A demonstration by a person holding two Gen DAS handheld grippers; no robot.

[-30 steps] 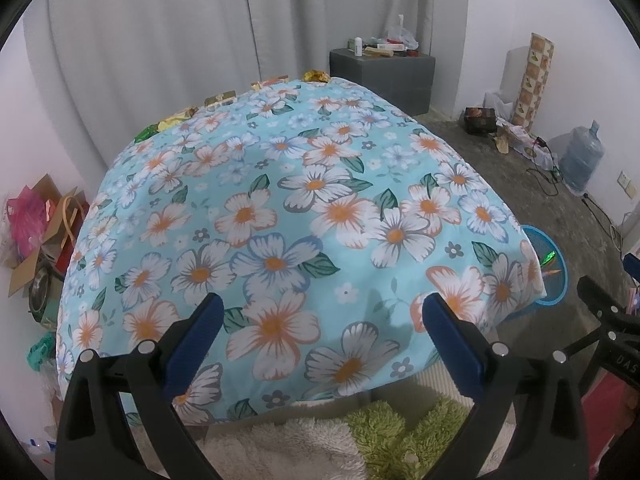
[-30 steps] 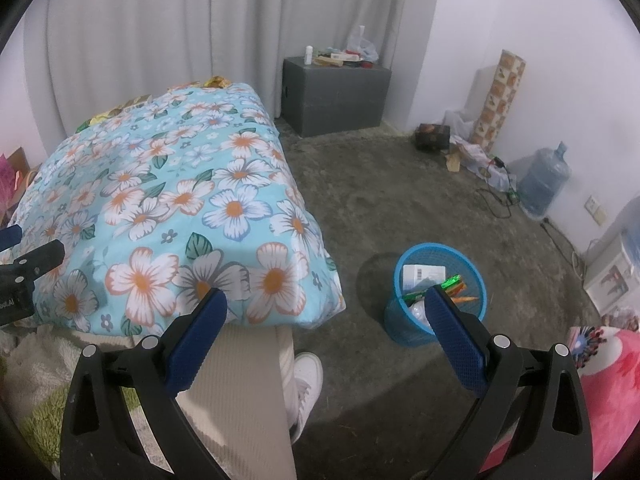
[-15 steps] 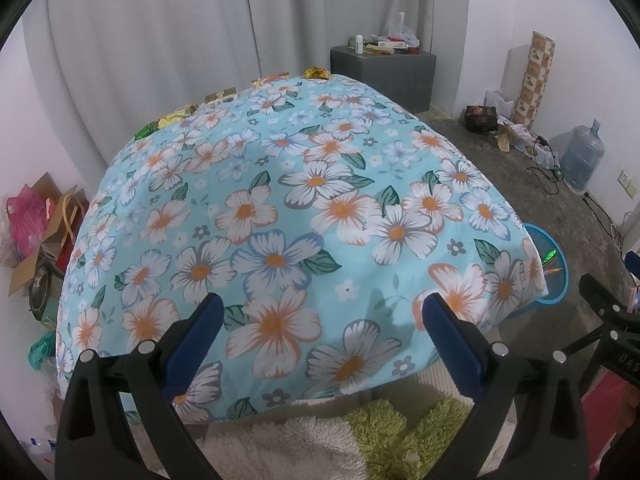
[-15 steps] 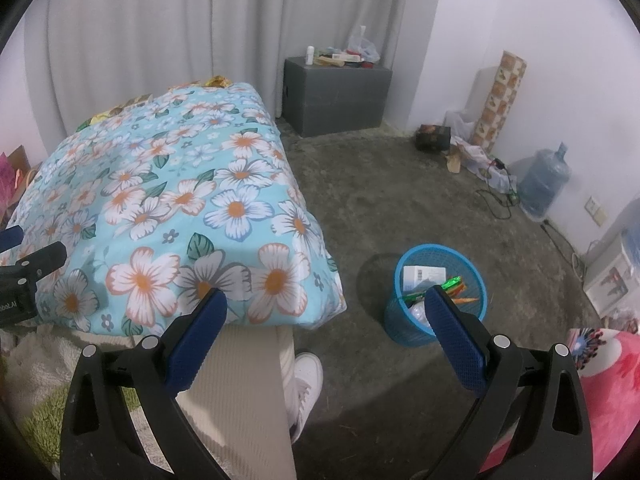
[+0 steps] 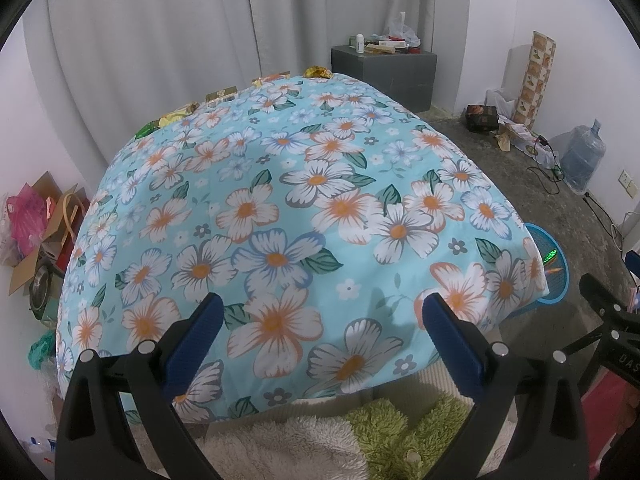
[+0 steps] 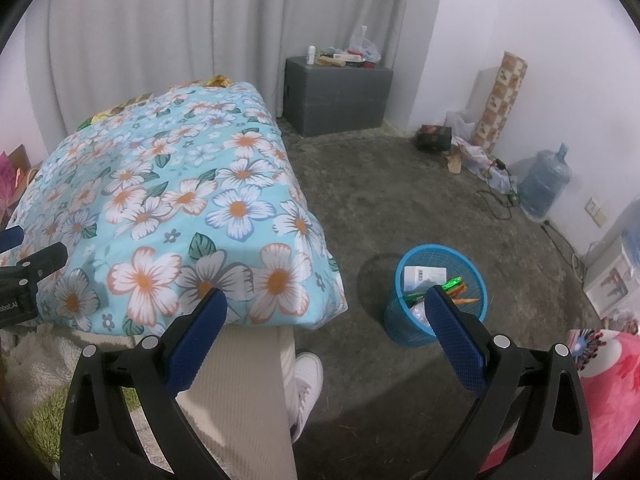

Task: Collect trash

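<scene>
Left gripper (image 5: 320, 324) and right gripper (image 6: 324, 320) both gaping wide, holding nothing. Five wrappers (image 5: 318, 72) lying along floral table's (image 5: 280, 200) far edge, upper centre. One blue bin (image 6: 440, 296) sitting lower right on bare floor (image 6: 400, 200).

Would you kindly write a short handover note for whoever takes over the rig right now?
Left gripper: open, empty, over the near end of the floral table.
Right gripper: open, empty, between the table corner and the blue basket.
Done: some wrappers and a white box already lie in the basket.
Left: wrappers lined along the table's far edge; bring them to the basket.
</scene>
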